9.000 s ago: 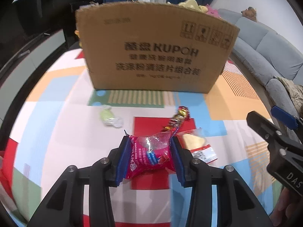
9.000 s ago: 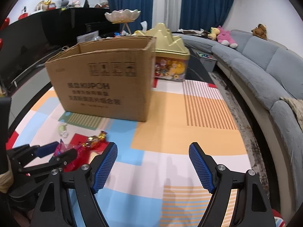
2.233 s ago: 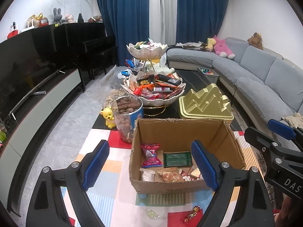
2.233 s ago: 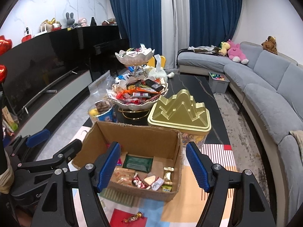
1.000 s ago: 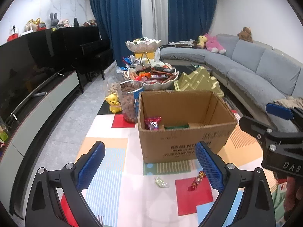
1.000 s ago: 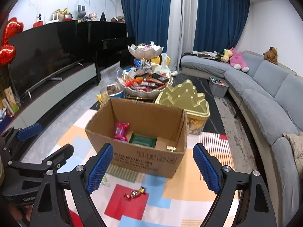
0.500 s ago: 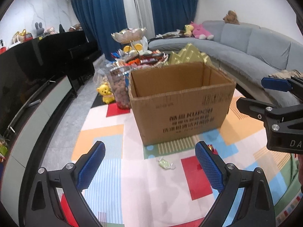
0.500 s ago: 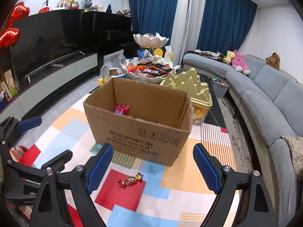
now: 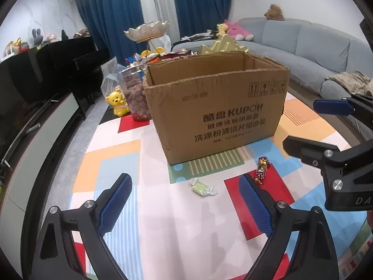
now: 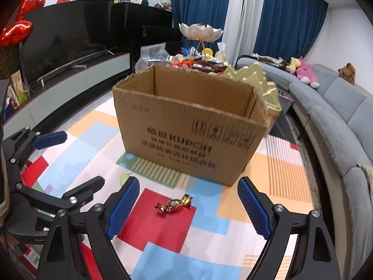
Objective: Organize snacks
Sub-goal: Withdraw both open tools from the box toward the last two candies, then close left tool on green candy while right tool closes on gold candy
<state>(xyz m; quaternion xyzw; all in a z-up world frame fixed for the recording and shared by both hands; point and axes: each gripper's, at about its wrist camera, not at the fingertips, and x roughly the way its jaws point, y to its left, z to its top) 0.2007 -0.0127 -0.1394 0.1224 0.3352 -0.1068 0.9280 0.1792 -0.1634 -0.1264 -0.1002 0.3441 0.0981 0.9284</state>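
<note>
A brown cardboard box (image 9: pixel 221 116) stands open-topped on the colourful mat; its inside is hidden from this low angle. In front of it lie a pale green wrapped candy (image 9: pixel 201 187) and a red-and-gold wrapped candy (image 9: pixel 262 169). My left gripper (image 9: pixel 184 177) hovers over the mat with its jaws closing. The green candy lies ahead between the fingers, untouched. My right gripper (image 10: pixel 188 183) is open and empty, and the red-and-gold candy (image 10: pixel 173 205) sits on a red patch just ahead between its fingers. Each gripper shows in the other's view: the right gripper (image 9: pixel 300 123) and the left gripper (image 10: pixel 84 158).
Behind the box (image 10: pixel 186 128) are a gold mountain-shaped tin (image 10: pixel 263 86), a tiered snack dish (image 9: pixel 146 30), a jar of nuts (image 9: pixel 135 93) and a yellow bear toy (image 9: pixel 117 103). A grey sofa (image 10: pixel 338 116) curves along the right; a low TV cabinet (image 10: pixel 70 74) runs along the left.
Both grippers have sunk toward the mat. The box now looms larger and its contents have dropped out of sight. Both candies are nearer, and the left jaws have narrowed slightly.
</note>
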